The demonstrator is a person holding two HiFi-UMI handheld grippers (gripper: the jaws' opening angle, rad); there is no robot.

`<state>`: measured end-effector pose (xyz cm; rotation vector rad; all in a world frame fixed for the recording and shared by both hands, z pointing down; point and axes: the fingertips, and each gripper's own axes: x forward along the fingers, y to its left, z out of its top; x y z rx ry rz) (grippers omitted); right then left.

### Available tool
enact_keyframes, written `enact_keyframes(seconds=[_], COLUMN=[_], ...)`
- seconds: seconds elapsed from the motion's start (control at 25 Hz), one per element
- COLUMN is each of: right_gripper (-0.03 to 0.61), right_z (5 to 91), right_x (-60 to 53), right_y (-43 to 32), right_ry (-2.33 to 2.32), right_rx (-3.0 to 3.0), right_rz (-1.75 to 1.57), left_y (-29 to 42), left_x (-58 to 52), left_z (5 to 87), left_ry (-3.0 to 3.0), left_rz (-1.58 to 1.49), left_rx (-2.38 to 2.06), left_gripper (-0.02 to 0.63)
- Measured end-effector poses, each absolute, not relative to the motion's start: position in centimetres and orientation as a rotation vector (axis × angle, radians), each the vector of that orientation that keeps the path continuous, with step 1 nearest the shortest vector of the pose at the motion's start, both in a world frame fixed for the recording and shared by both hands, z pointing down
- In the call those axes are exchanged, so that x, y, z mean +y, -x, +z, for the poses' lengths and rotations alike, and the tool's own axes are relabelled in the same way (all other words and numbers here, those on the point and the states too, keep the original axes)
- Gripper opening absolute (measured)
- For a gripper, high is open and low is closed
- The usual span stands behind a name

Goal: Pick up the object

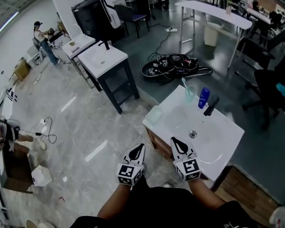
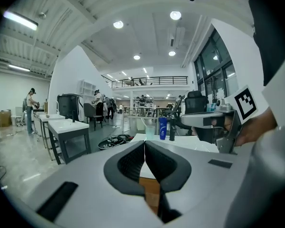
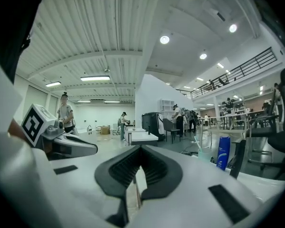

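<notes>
While both tools hang low in front of the person, the left gripper has its fingers pressed together with nothing between them; its own view shows the two dark pads meeting along one seam. The right gripper is the same, its fingers closed tip to tip and empty. The two sit side by side, apart from each other. The left fingertips point at the marble floor just short of the near corner of a white washbasin surface. The right fingertips lie over that surface's near edge.

Just beyond the right fingertips the basin dips to a round drain. Ahead of the left fingertips, on the surface's left corner, lies a pale translucent soap dish.

Farther out, along the back edge and well clear of both sets of fingers, stand three things close together. They are a clear cup holding a toothbrush, a blue bottle upright just right of it, and a black faucet right of the bottle. Nothing shows which loose item is the object meant; none is touched by either gripper.

Beyond the surface a tangle of black cables lies on the grey floor. To its left stands a second white-topped washstand.
</notes>
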<state>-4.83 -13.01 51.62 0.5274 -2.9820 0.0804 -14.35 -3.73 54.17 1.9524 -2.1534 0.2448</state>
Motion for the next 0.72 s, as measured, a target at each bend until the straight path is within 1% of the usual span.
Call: enact_keyframes(seconds=[0.44,0.72], right_gripper=[0.017,0.017], right_z=[51.2,51.6], right_x=[-17.2,-18.2], right_y=[10.2,12.0], right_ry=[-0.760,-1.007], right_rx=[-2.905,-2.798], right_rz=[0.132,0.157], left_y=[21.5,24.0], left_x=[-10.7,-14.1], left_z=[54.0,53.9], left_ry=[-2.143,-2.313], left_rz=[0.260,0.285], left_rx=[-1.935,-1.729], left_gripper=[0.021,0.021])
